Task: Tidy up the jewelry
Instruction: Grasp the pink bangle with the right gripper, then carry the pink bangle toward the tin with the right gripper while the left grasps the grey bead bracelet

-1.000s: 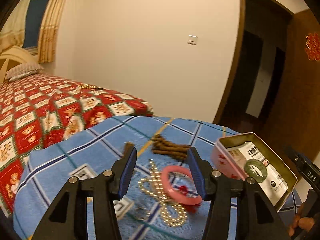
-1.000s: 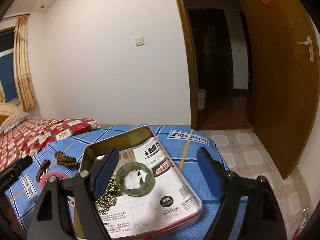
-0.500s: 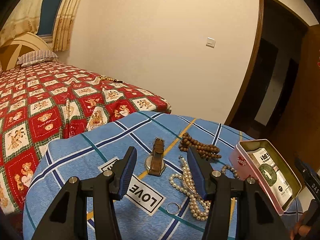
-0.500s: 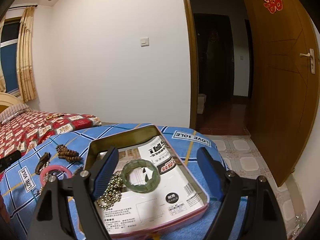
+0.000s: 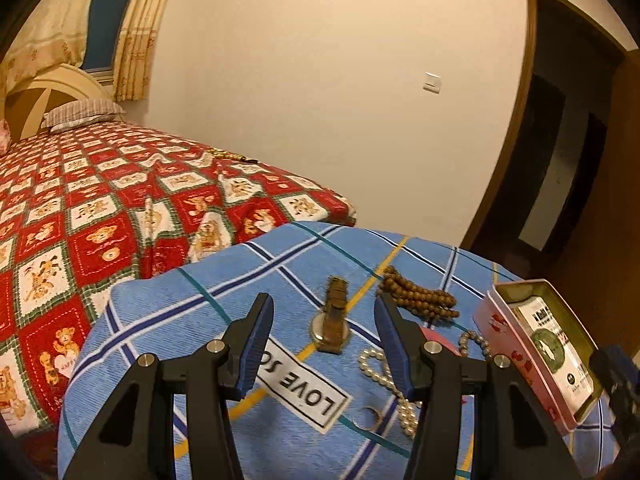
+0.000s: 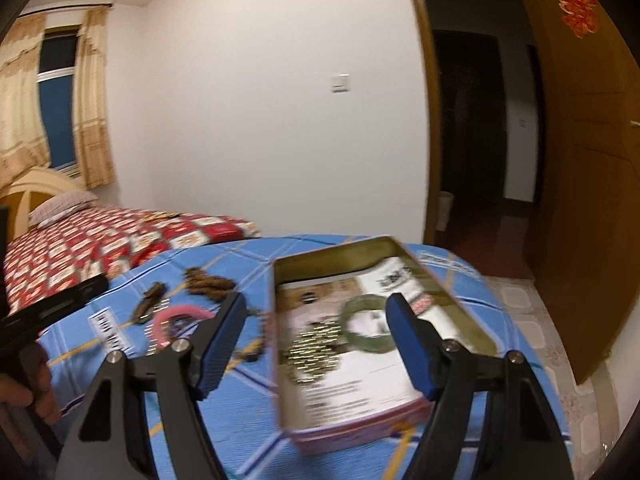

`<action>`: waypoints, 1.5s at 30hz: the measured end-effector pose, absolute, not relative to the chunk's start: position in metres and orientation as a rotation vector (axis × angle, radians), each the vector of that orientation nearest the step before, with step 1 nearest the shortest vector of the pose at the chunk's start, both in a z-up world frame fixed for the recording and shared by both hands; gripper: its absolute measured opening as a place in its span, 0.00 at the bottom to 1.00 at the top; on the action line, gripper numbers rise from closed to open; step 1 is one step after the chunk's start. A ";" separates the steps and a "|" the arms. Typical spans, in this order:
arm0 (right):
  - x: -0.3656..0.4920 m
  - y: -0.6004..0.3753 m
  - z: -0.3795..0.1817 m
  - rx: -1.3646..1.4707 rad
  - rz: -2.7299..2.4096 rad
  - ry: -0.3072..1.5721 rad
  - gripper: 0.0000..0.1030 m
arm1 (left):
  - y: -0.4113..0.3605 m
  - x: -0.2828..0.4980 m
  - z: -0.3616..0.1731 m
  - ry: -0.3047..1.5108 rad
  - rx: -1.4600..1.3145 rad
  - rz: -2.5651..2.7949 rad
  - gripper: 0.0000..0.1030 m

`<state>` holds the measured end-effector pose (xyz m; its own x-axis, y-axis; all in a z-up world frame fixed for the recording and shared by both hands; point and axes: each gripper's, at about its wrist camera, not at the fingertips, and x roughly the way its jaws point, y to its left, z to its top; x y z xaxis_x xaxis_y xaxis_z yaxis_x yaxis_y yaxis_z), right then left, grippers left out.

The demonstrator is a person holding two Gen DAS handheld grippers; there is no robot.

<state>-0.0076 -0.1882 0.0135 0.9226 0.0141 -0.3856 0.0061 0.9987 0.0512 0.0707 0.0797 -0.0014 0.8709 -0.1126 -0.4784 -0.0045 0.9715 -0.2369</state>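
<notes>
Left gripper [image 5: 322, 330] swung from pink bangle to watch [image 5: 333, 322] left of tin [image 5: 496, 320], half-open, empty; right gripper [image 6: 316, 328] closing, empty.

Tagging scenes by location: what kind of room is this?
Most likely a home bedroom: a bed with a pillow, a curtained window, and an open door onto a dark hallway.

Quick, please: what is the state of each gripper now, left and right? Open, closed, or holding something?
Left gripper: open, holding nothing; a watch lies on the cloth beyond its fingers.
Right gripper: open, holding nothing; its jaws have just been closing, over the tin.
</notes>
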 end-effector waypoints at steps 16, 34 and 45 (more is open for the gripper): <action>0.039 -0.098 -0.005 -0.013 0.344 0.590 0.39 | 0.104 0.079 -0.005 0.517 -0.275 0.045 0.52; 0.067 -0.091 -0.024 0.076 0.498 0.738 0.14 | 0.106 0.084 -0.010 0.552 -0.307 0.033 0.52; 0.012 -0.140 0.021 0.124 0.309 0.441 0.14 | 0.078 0.080 -0.009 0.573 -0.297 -0.278 0.52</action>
